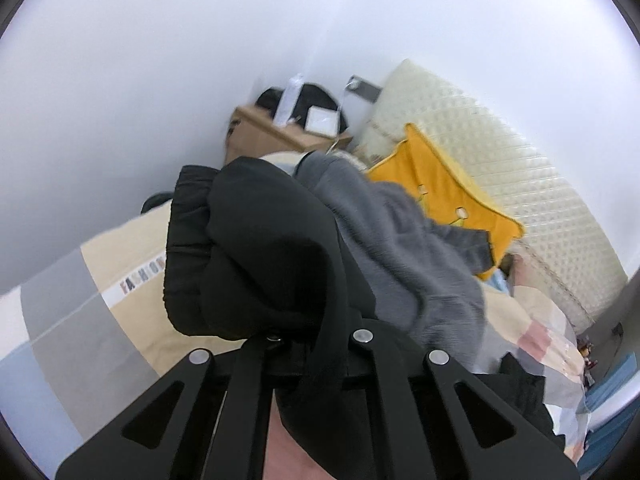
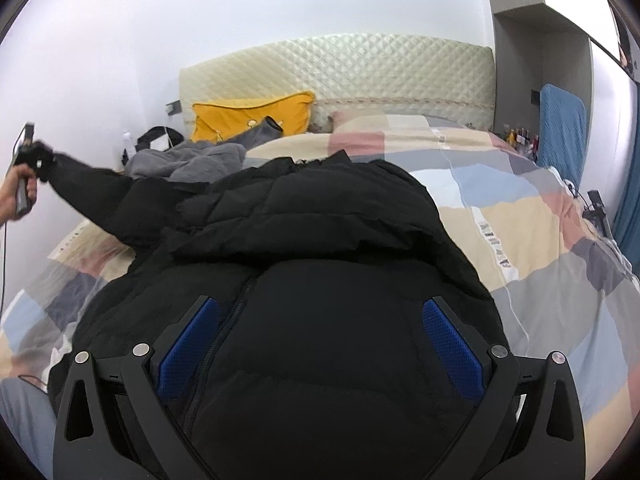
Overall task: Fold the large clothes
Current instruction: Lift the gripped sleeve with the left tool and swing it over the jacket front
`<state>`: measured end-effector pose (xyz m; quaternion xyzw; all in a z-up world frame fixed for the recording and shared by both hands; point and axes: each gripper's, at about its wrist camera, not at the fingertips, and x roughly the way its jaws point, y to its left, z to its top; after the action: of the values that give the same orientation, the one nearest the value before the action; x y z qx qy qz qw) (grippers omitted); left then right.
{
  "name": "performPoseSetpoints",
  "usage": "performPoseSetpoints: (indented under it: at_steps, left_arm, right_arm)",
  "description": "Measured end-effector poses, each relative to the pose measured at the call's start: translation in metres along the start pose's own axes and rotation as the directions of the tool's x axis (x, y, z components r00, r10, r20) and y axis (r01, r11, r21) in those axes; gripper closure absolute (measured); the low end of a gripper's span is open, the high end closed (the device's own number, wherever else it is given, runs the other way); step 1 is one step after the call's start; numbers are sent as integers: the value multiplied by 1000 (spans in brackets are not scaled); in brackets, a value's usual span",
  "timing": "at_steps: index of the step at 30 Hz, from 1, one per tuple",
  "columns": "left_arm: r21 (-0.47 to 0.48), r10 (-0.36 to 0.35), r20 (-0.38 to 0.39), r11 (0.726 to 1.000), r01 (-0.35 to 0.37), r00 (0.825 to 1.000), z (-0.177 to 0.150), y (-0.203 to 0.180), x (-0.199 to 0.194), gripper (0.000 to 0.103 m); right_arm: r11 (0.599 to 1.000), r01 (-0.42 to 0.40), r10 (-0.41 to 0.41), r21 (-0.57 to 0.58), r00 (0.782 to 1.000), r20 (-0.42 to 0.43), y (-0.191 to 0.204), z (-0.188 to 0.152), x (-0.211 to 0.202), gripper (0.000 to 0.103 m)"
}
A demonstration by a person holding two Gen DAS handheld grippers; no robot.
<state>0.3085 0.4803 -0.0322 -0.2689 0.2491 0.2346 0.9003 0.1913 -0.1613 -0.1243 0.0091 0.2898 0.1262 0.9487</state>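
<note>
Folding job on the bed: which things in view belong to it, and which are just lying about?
Job:
- black puffer jacket
- left tongs, shut on its sleeve
- right tongs, open over it

Lying about:
- grey fleece garment
- yellow cushion
- patchwork duvet

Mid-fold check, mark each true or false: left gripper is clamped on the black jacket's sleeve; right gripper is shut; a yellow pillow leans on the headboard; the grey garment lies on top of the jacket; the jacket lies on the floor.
1. The left gripper is clamped on the black puffer jacket sleeve: true.
2. The right gripper is shut: false, open above the jacket.
3. A yellow pillow leans on the quilted headboard: true.
4. The grey garment lies on the jacket: false, beyond it.
5. Jacket on floor: false, on the patchwork duvet.
</note>
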Motion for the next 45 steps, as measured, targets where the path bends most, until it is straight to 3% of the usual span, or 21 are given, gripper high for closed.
performPoseSetpoints:
  at_steps: [8,16,25,29,35,39,45]
  left_arm:
    - [88,-22,36,996,19,999,4,-72,-56,99]
    - [190,-107,36,977,98,994,-3,-150,-98,99]
    - [305,-194,-54,931,201,979,-37,-245,-129,99]
    - [393,-223,-69,890,232,972,-67,-288,-137,99]
    - [493,-304,-123,807,324,945,-126,-350,-142,99]
    - [532,-342,-189,753,389,921,-175,-388,-132,99]
    - [611,-349,-263,661,436,899,-255,-437,-120,99]
  right_arm:
    - [999,-25,26,-22,999,41,-8,2,-16,0]
    - [999,-38,38,-10,998,54,-23,9,-12,0]
    - [999,-34,34,17,999,36,-45,7,-7,0]
    - [999,-44,43,20,997,60,-50,7,-17,0]
    - [998,-46,42,34,992,117,-76,19,-32,0]
    - [996,-35,23,80,989,143,-100,26,-38,0]
    - [991,-31,13,128,991,136,-121,31,-34,0]
